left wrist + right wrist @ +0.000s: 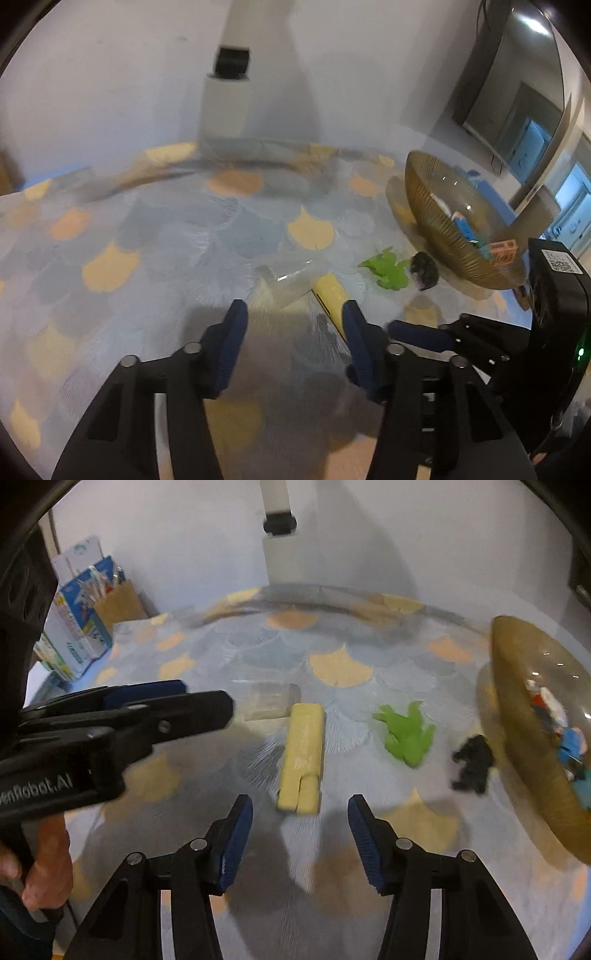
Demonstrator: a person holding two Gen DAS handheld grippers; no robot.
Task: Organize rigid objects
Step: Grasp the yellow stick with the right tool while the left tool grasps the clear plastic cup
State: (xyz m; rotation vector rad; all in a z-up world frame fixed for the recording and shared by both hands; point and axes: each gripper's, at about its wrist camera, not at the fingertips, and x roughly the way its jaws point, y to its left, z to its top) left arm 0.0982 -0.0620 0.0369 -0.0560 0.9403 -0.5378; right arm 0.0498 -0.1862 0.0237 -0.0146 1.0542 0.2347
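Jaws of both the left gripper (293, 314) and right gripper (300, 808) are spread wide, nothing held. Mid-tablecloth (332, 646), a yellow rectangular block (303, 753), clear plastic box (269, 701), green toy figure (406, 734) and black toy figure (472, 760) are laid near the gold ribbed bowl (517, 701) at the right edge.

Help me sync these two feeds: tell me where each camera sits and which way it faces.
Left wrist: on the left gripper, facing the yellow block, green toy and gold bowl; right gripper intrudes.
Right wrist: on the right gripper, facing the same block; left gripper and hand show.
Shared: block, toy, black figure, bowl.
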